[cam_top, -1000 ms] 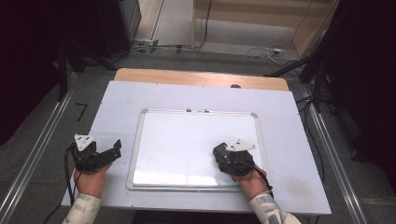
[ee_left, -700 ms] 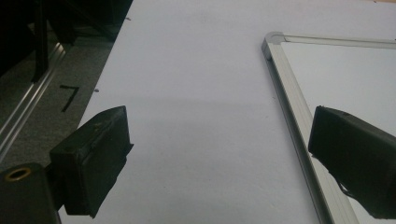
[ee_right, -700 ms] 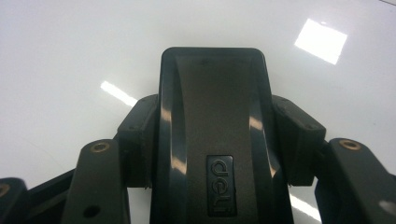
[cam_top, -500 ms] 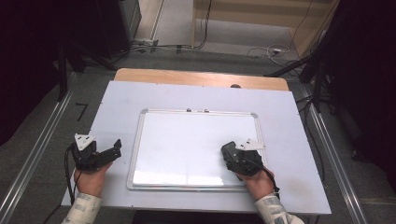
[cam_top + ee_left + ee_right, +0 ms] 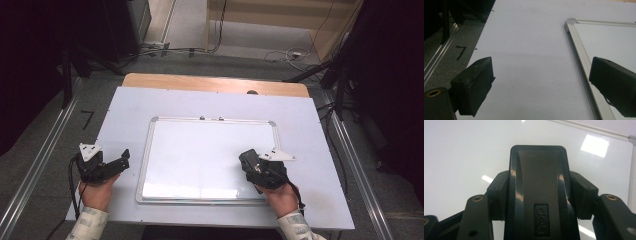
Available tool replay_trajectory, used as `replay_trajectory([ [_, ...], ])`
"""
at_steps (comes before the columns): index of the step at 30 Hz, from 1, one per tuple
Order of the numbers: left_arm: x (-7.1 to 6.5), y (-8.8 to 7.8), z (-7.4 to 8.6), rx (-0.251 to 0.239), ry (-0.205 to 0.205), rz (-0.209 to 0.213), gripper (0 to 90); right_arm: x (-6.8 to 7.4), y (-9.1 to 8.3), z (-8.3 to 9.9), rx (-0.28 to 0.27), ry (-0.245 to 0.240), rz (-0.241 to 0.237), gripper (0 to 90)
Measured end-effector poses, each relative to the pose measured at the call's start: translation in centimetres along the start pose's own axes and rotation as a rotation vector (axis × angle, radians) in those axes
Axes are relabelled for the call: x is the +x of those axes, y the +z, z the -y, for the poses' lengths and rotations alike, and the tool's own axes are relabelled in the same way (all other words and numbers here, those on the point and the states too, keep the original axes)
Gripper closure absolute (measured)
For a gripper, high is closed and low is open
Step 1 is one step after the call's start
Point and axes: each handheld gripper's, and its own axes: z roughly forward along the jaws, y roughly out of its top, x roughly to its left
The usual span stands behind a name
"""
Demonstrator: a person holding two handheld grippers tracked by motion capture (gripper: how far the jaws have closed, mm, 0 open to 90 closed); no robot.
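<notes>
1. The whiteboard point(image 5: 200, 155) lies flat in the middle of the surface point(image 5: 320, 130), its face blank.
2. The right gripper point(image 5: 252, 162) is clamped on a black eraser point(image 5: 537, 195), held over the whiteboard's near right part; I cannot tell whether it touches the face.
3. The left gripper point(image 5: 117, 161) rests just left of the whiteboard's frame, jaws apart and empty.
4. Risk: the eraser is pinched only at its sides, so hard pressing could twist it loose.
5. Risk: nothing pins the whiteboard, so a stroke could slide it.

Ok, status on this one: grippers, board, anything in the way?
Left gripper open beside white aluminium-framed whiteboard. Right gripper shut on black plastic eraser over it. Board blank.
</notes>
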Motion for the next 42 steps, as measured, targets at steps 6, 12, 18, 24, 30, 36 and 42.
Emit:
replay_trajectory([
  [6, -0.1, 0.0, 0.0, -0.001, 0.0, -0.001, 6.2, -0.5, -1.1, -0.3, -0.039, 0.032, 0.007, 38.8],
  [12, -0.1, 0.1, 0.0, 0.002, 0.002, -0.004, 6.2, -1.2, -1.5, -0.6, -0.052, 0.061, 0.026, 38.7],
  [18, -0.1, 0.1, 0.0, 0.005, 0.003, -0.003, 6.2, -1.3, -1.8, -0.7, -0.06, 0.062, 0.042, 38.7],
  [24, -0.2, 0.1, 0.1, 0.006, 0.006, -0.006, 6.2, -1.3, -1.9, -0.8, -0.065, 0.06, 0.04, 38.7],
  [30, -0.2, 0.0, 0.1, 0.006, 0.008, -0.006, 6.2, -1.4, -1.9, -0.8, -0.065, 0.065, 0.046, 38.7],
  [36, -0.2, 0.0, 0.1, 0.006, 0.009, -0.006, 6.2, -1.3, -1.9, -0.8, -0.065, 0.067, 0.05, 38.7],
  [42, -0.1, 0.0, 0.1, 0.004, 0.004, -0.006, 6.2, -1.7, -1.6, -0.9, -0.065, 0.076, 0.06, 38.7],
])
